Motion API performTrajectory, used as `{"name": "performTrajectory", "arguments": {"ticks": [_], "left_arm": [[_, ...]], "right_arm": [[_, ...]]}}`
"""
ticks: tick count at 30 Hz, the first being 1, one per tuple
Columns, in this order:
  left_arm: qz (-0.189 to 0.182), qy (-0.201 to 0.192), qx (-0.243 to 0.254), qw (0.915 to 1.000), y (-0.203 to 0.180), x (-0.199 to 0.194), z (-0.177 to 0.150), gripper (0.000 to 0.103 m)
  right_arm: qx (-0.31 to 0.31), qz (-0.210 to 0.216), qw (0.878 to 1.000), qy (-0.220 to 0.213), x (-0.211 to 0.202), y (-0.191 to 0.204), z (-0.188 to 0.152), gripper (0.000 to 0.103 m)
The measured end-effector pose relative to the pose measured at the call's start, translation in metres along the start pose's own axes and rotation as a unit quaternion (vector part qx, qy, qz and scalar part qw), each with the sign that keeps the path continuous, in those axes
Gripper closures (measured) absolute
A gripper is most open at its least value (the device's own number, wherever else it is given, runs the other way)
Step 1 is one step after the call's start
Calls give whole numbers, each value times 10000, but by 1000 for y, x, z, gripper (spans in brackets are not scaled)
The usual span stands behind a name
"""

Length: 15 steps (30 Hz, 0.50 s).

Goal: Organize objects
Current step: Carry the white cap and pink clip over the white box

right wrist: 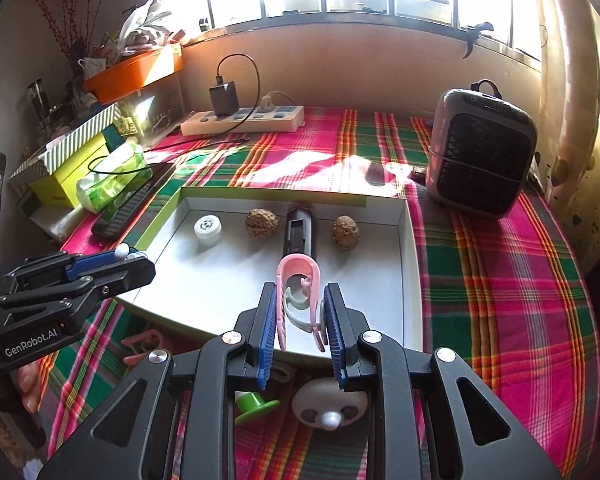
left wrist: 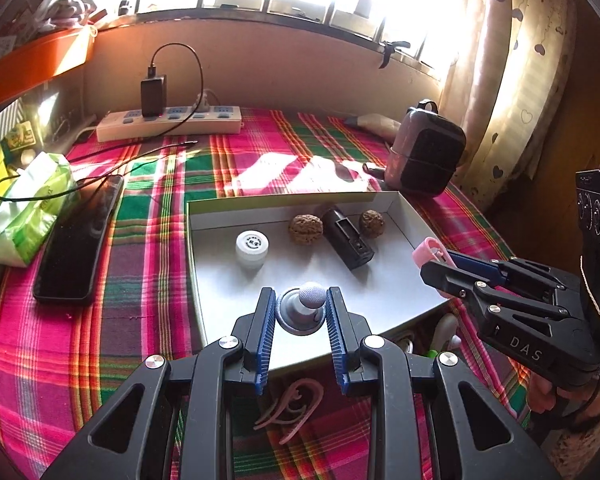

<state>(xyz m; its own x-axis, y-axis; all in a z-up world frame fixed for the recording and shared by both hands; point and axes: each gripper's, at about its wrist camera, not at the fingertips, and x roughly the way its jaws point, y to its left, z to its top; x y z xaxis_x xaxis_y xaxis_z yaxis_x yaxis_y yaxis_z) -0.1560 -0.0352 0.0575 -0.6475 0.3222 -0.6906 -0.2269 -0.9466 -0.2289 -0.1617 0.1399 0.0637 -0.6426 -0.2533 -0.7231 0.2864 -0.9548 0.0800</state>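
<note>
Left claw (left wrist: 300, 312) is clamped on a grey knobbed stopper (left wrist: 302, 307), right claw (right wrist: 300, 312) on a pink clip (right wrist: 298, 292), both above the white tray (left wrist: 396, 200)'s near edge; either could slip and roll onto the plaid tabletop (left wrist: 148, 184)

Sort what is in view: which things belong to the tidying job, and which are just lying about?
Part of the job:
- white box
- grey knob in the left tool
- pink clip in the right tool
- two walnuts, white jar, black case, already in the box

Lying about:
- phone
- power strip
- tissue pack
- small heater
</note>
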Motion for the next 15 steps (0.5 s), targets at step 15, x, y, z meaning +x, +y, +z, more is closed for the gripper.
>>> {"name": "performTrajectory", "arguments": {"ticks": [15], "left_arm": [[22, 265, 93, 9996, -2, 46, 27, 80]], "right_arm": [[54, -409, 9986, 325, 38, -25, 22, 78]]}}
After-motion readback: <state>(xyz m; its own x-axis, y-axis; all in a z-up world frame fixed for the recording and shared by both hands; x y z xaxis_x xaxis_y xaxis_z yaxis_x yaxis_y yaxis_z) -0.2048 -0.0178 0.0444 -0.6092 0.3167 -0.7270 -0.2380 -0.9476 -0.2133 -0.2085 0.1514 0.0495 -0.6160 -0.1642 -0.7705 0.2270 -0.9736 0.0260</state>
